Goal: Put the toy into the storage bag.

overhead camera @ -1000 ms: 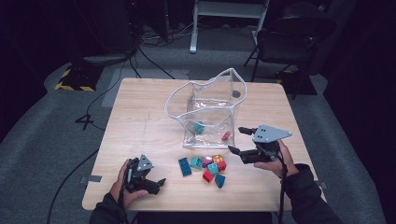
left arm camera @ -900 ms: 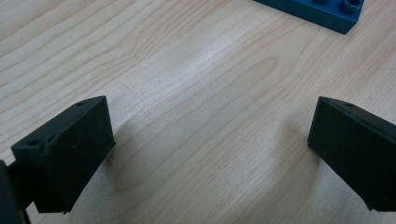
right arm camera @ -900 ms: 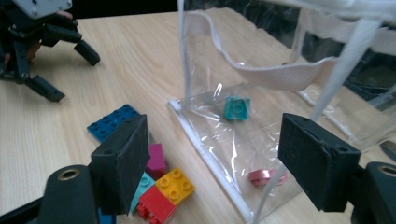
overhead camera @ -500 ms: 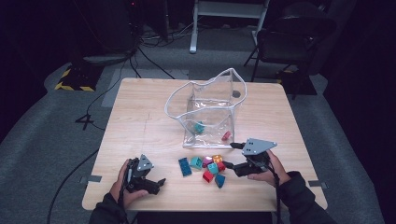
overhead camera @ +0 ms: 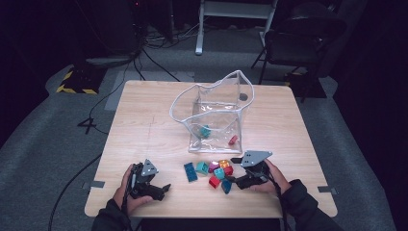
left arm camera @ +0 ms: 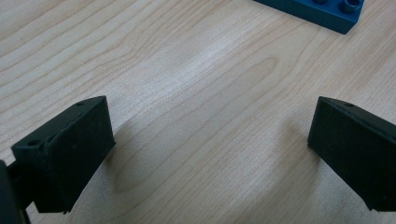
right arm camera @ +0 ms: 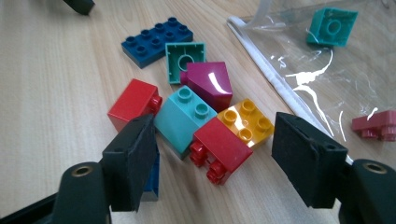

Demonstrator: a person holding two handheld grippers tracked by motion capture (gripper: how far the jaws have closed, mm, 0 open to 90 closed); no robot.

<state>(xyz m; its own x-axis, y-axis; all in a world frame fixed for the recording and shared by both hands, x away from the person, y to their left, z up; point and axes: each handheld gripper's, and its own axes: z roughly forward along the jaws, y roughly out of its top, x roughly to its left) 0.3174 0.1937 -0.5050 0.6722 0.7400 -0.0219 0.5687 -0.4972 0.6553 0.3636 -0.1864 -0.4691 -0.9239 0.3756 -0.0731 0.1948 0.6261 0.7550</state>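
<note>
From the high view, the worktop is carrying a clear plastic bag standing open near its middle, with a teal brick and a small red piece lying inside. Just in front of the bag a cluster of bricks is sitting, and the right gripper is hovering at the cluster's right edge, its jaws pointing left toward it. The left gripper is resting on the worktop, well apart from the bag, jaws pointing right toward a dark blue plate.

The left gripper view is showing its jaws released and wide apart over bare wood, nothing between them, with one corner of the dark blue plate lying ahead.

The right gripper view is giving what the high view blurs: a red brick lying on its side between the jaws, its long axis running slantwise and its studs pointing toward the camera and down-left. The jaws have just been closing, yet they are standing released, clear of the red brick on both sides. A yellow brick and a turquoise brick are touching the red brick; a magenta sloped brick is lying beyond.
</note>
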